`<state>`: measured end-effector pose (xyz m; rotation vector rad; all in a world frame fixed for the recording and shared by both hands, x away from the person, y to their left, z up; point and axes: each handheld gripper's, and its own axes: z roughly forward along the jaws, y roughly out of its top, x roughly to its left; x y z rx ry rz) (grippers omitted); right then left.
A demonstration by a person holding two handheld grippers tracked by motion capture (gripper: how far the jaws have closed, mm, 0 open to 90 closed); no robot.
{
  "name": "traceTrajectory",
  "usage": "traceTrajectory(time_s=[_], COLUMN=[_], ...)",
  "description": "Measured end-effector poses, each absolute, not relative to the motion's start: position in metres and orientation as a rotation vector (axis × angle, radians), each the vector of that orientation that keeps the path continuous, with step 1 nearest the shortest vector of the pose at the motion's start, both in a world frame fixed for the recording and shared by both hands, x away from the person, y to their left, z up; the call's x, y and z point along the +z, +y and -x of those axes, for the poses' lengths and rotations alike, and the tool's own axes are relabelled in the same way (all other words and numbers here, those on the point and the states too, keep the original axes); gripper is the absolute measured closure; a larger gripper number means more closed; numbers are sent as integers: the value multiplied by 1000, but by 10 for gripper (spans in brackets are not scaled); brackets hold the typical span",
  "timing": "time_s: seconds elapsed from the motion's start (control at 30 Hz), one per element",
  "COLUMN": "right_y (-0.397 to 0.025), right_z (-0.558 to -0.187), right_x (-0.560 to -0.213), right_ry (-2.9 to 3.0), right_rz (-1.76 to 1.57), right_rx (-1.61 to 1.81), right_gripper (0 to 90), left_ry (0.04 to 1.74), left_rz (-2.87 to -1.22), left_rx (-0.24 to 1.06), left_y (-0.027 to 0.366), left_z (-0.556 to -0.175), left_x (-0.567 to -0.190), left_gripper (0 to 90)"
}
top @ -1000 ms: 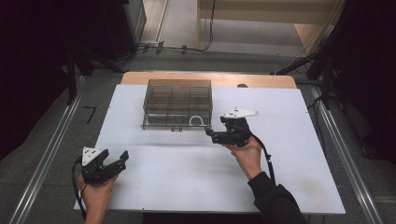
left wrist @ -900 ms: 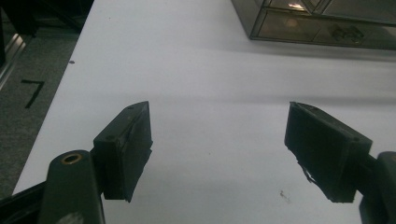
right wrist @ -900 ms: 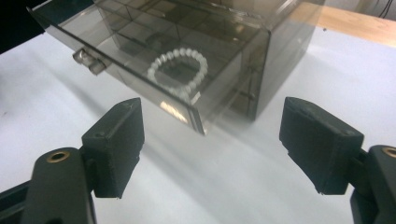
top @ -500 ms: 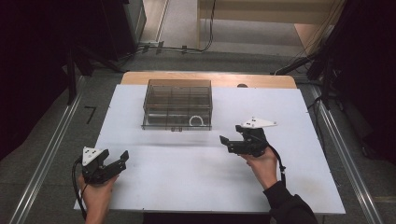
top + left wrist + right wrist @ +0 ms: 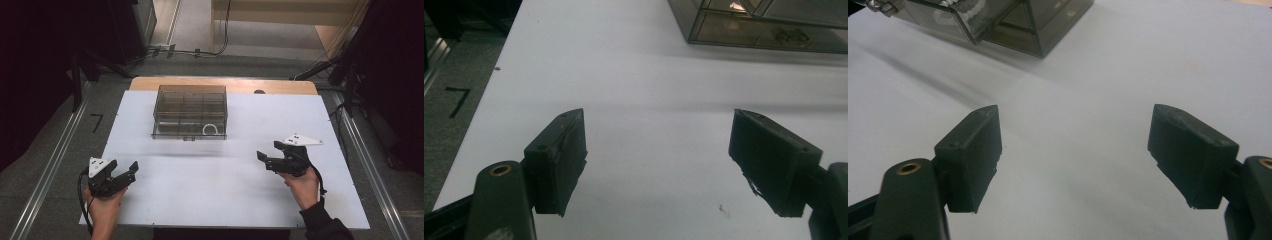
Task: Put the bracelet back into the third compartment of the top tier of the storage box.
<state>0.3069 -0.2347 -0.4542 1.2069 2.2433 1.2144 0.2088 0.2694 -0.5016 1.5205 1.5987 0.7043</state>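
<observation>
A smoky clear plastic compartment box (image 5: 190,111) sits at the back middle of the white table (image 5: 220,185), lid down, with a white ring-shaped item (image 5: 210,129) in its front right compartment. The box (image 5: 764,22) lies far ahead in the left gripper view, and its corner (image 5: 1013,20) lies ahead to the left in the right gripper view. My left gripper (image 5: 122,173) rests open near the front left edge, nothing between its jaws. My right gripper (image 5: 269,156) is open at the right, well short of the box, also with nothing in it.
A wooden board (image 5: 225,84) runs along the table's far edge behind the box. Metal rails (image 5: 47,170) flank the table on both sides over grey floor. Cables (image 5: 200,51) lie on the floor beyond.
My right gripper has drawn back from the box's front right corner toward the right front of the table. The left gripper has stayed put.
</observation>
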Motion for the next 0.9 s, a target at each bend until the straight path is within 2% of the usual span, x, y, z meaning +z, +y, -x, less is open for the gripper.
traceTrajectory(time_s=[0.9], right_y=[-289], right_z=[-288], right_x=[-462], right_ry=[2163], right_rz=[-1285], right_rx=[1129], right_gripper=[198], left_ry=[1597], left_rz=[-1525], left_rx=[699], left_y=[268], left_z=[-209], left_x=[-503], left_gripper=[236])
